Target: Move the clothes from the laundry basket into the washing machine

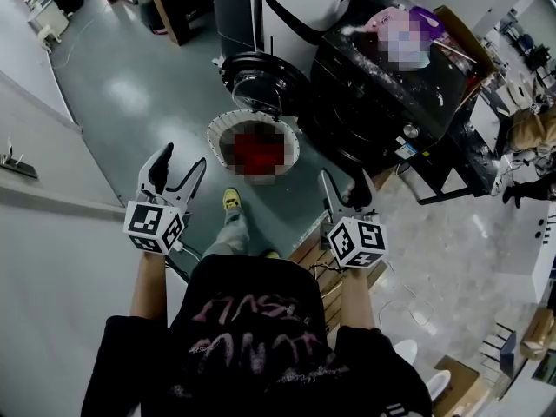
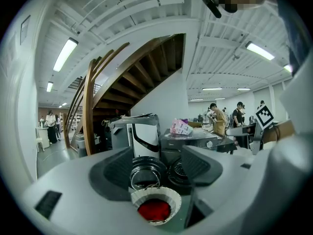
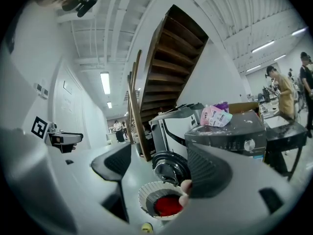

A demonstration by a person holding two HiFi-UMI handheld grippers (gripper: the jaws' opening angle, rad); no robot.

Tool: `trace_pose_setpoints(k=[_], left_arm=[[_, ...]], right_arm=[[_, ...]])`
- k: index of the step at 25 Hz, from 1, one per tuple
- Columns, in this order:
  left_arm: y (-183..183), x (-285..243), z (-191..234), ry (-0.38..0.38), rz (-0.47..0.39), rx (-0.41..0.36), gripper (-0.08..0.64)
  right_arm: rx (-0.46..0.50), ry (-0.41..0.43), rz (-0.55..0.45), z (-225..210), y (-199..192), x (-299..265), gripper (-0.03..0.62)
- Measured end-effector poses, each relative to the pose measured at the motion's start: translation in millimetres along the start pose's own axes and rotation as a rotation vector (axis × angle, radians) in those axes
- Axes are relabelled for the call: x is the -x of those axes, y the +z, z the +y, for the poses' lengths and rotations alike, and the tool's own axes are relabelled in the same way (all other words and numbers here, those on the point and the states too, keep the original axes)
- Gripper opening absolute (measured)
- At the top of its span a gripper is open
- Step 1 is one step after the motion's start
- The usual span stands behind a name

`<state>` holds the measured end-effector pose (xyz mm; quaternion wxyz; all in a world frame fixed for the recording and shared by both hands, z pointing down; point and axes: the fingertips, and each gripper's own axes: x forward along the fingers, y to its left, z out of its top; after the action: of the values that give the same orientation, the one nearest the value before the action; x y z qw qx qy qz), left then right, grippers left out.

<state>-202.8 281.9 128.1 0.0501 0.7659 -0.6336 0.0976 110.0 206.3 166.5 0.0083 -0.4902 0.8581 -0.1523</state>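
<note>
Left tongs [image 1: 180, 170] and right tongs [image 1: 345, 189] are both wide open with nothing in them, held side by side. Out front, roughly between them, the round laundry basket [image 1: 215, 137] stands upright on the floor [image 1: 148, 94], mouth up, red clothes [image 1: 261, 150] inside. Just past it: the washing machine [image 1: 382, 102], its door [image 1: 261, 81] swung open by the basket's far rim.

One white laundry basket [image 1: 213, 142] holds one heap of red clothes [image 2: 154, 209]; one black washing machine [image 1: 382, 102] stands right of it with one round door [image 1: 261, 81]; one pink bag [image 1: 382, 20] lies on its top; two grippers show nearest, the left gripper [image 1: 183, 159] and the right gripper [image 1: 344, 181].
</note>
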Motion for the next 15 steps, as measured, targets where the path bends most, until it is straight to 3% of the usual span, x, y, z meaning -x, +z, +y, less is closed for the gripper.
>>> trace_pose_setpoints(k=[15], left_arm=[[-26.3,-131.6,110.5,-0.08,0.069,0.067,0.314]], right_arm=[[-0.012,-0.063,0.086,6.2,-12.9,-156.8,0.359]])
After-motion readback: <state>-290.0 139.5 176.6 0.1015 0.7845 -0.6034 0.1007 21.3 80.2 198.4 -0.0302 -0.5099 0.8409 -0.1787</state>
